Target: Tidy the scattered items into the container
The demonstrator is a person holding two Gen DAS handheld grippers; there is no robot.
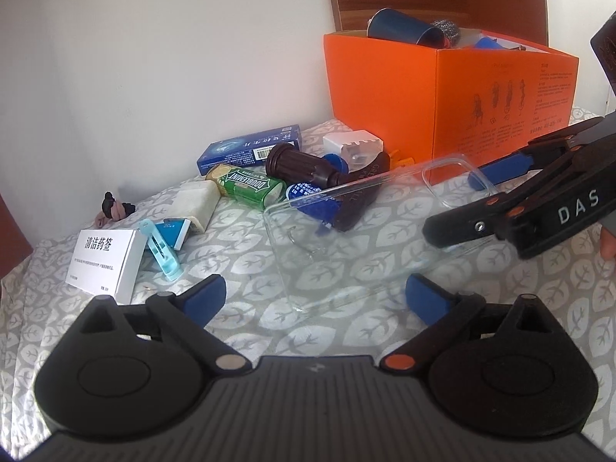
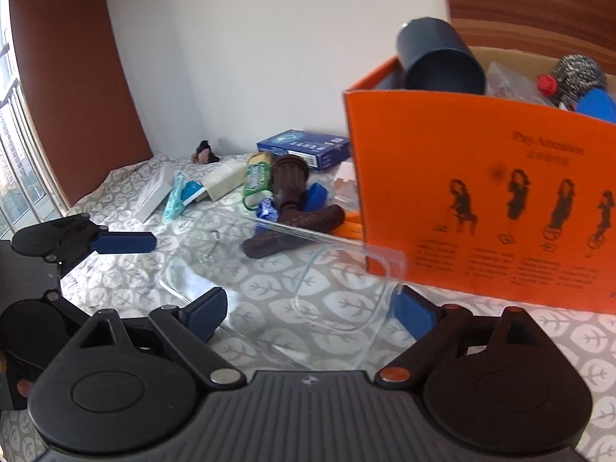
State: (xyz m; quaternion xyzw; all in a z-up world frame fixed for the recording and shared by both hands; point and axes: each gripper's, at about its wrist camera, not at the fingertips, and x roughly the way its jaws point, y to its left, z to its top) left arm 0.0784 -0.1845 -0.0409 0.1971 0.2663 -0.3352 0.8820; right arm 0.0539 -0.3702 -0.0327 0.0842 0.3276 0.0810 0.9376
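The clear phone case (image 1: 369,231) lies flat on the leaf-patterned cloth (image 1: 246,254), near the orange box (image 1: 442,92) that stands at the far right. The right gripper (image 2: 308,308) straddles the case's near end, its blue pads (image 2: 208,312) spread wide, one on each side; whether they press on the edges I cannot tell. The left gripper (image 1: 313,296) hangs released over the case's other end, touching nothing. Beyond the case sit a brown sock (image 1: 358,196), a dark ribbed bottle (image 1: 296,165), a green Doublemint pack (image 1: 250,186), a blue carton (image 1: 250,146) and a white carton (image 1: 106,260). A blue cup (image 2: 439,57) and steel scourer (image 2: 577,73) poke out of the box.
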